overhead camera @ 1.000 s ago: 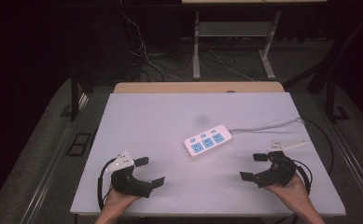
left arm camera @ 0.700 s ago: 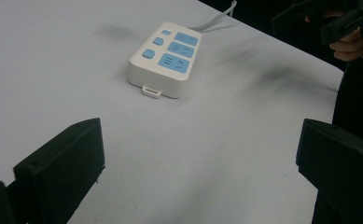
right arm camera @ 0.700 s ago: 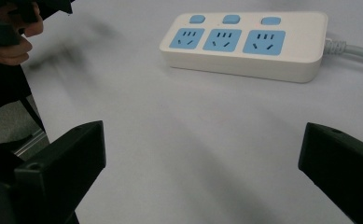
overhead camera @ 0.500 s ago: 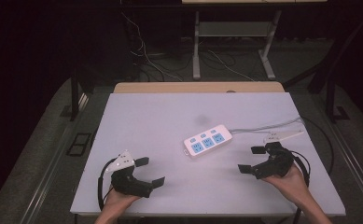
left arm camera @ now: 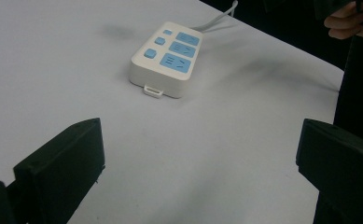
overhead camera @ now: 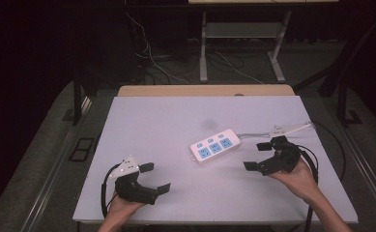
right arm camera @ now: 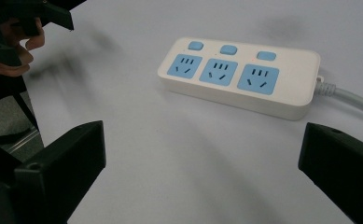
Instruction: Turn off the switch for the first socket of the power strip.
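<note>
White laminate covers the table, on which a strip with three blue sockets and three blue buttons is laid a little right of centre, its grey cord being led off toward the far right edge. A wooden board is seen along the table's far edge, and beyond it a dark floor with loose cables and the legs of a metal frame. The left gripper is held near the front left of the strip, jaws spread wide and nothing held. The right gripper is held just right of the strip, jaws likewise wide and empty. Compared with a second ago, the right gripper has been brought forward and nearer the strip; the left gripper and the strip have not been moved.
</note>
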`<state>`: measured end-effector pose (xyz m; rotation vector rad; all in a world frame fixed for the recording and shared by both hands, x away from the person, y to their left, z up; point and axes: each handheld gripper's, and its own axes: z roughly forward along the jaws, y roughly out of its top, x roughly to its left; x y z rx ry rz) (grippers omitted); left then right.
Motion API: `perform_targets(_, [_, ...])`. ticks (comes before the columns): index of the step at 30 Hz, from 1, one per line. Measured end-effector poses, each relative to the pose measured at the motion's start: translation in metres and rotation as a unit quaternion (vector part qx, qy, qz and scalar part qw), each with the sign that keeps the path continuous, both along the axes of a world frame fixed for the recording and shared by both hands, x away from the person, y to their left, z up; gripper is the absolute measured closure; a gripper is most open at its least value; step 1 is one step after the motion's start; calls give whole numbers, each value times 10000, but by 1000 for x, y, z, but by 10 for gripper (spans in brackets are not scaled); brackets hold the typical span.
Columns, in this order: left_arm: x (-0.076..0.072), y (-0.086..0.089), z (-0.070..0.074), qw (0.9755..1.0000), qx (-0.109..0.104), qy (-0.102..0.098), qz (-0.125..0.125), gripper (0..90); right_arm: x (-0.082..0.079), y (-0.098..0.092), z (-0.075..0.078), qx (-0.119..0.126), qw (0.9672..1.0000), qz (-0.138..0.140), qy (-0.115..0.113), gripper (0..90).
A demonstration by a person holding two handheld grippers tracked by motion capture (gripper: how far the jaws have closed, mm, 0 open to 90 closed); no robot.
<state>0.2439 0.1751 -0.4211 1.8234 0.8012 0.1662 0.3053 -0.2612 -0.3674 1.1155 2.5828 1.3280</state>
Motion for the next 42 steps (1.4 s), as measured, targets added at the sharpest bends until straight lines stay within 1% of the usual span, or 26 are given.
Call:
perform_targets(3, [0, 0, 0, 10000, 1, -1, -9, 0, 5, 2, 3, 3, 10000, 28, 15, 4])
perform_targets(8, [0, 1, 0, 10000, 1, -13, -5, 0, 14, 5, 5, -66, 10000, 38, 64, 4])
perform_targets(13, [1, 1, 0, 10000, 6, -10, -2, 1, 21, 9, 10, -108, 9999, 62, 60, 4])
perform_targets(17, [1, 1, 0, 10000, 17, -12, -5, 1, 27, 14, 14, -172, 9998, 134, 36, 4])
perform_targets(20, [0, 1, 0, 10000, 16, -15, -7, 1, 32, 18, 18, -176, 9997, 179, 31, 4])
perform_targets(24, [1, 1, 0, 10000, 26, -18, -13, 3, 38, 24, 21, -253, 9994, 217, 32, 4])
perform_targets(28, [1, 1, 0, 10000, 17, -18, -12, 3, 44, 28, 22, -307, 9993, 212, 76, 4])
perform_targets(35, [1, 1, 0, 10000, 7, -17, -27, 4, 54, 33, 25, -332, 9992, 167, 122, 4])
perform_targets(42, [1, 1, 0, 10000, 5, -17, -34, 4, 64, 39, 25, -357, 9991, 123, 168, 4])
